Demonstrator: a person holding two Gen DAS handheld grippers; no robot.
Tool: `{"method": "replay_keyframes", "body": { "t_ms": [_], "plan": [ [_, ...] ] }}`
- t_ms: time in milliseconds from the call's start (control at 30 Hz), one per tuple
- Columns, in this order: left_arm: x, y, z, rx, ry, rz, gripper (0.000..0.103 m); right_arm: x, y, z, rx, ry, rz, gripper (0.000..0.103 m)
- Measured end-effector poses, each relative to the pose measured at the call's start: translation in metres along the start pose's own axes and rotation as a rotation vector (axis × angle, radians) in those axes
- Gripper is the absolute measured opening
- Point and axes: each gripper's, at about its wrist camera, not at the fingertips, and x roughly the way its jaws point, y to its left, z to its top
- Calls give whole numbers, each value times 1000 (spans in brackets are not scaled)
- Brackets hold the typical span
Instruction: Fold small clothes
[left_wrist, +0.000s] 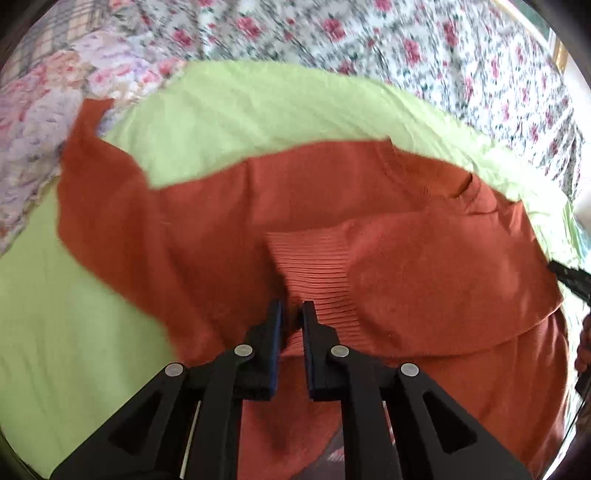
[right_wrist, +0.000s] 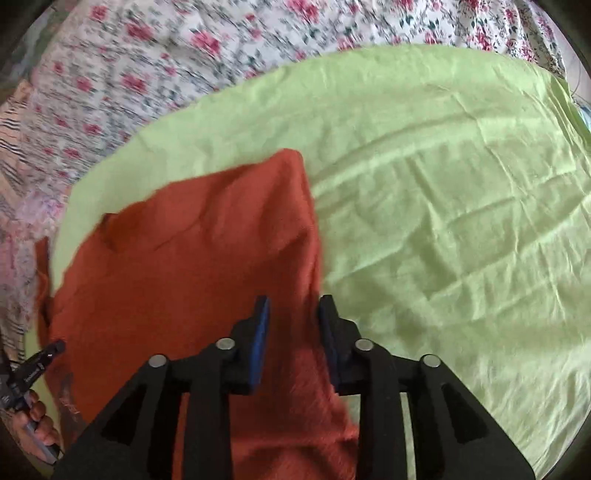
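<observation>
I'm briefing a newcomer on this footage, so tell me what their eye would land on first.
The rust-orange knitted sweater stands out first, spread partly folded across the pale green cloth, its ribbed cuff lying just ahead of the left gripper. Behind both lies the white bedspread with red flowers. In the right wrist view, the right gripper straddles the sweater's edge with its blue-padded jaws apart.

My left hand-held gripper (left_wrist: 291, 314) is matte black plastic, with two angular fingers lined inside with blue pads (left_wrist: 275, 343) and jointed by four round silver pins. My right hand-held gripper (right_wrist: 293, 314) has the same build: black linkage arms with triangular cut-outs, blue pads (right_wrist: 260, 339) and silver pins.
</observation>
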Motion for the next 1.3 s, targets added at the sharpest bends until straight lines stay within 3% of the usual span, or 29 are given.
{"method": "replay_keyframes", "body": {
  "t_ms": [100, 167, 233, 467, 533, 633, 700, 733, 767, 800, 900, 1000, 1300],
  "plan": [
    [-21, 25, 9, -48, -49, 35, 25, -22, 17, -22, -14, -11, 106, 38],
    [-27, 43, 19, -92, -67, 54, 46, -26, 31, -35, -32, 2, 141, 38],
    [-26, 65, 33, -145, -77, 98, 56, -28, 48, -51, -60, 24, 183, 38],
    [13, 157, 111, -318, -66, 253, 74, -29, 87, -84, -119, 103, 280, 38],
    [28, 177, 133, -348, -50, 259, 81, -26, 94, -90, -135, 128, 290, 38],
    [53, 205, 166, -367, -21, 343, 82, -23, 97, -95, -137, 152, 299, 38],
    [71, 225, 183, -382, 4, 403, 78, -19, 96, -97, -137, 167, 298, 38],
    [76, 232, 187, -389, 11, 409, 58, -19, 95, -98, -132, 167, 294, 38],
    [84, 240, 190, -398, 26, 400, 16, -19, 94, -98, -127, 167, 293, 38],
    [90, 245, 191, -408, 47, 373, 0, -18, 92, -97, -124, 166, 288, 38],
    [83, 237, 189, -379, -1, 349, 2, -18, 86, -93, -114, 158, 277, 38],
    [58, 200, 180, -285, -81, 298, 1, -21, 84, -92, -102, 144, 283, 38],
    [-20, 34, 140, -42, -245, 29, 1, -42, 81, -101, -78, 109, 307, 38]
  ]
}}
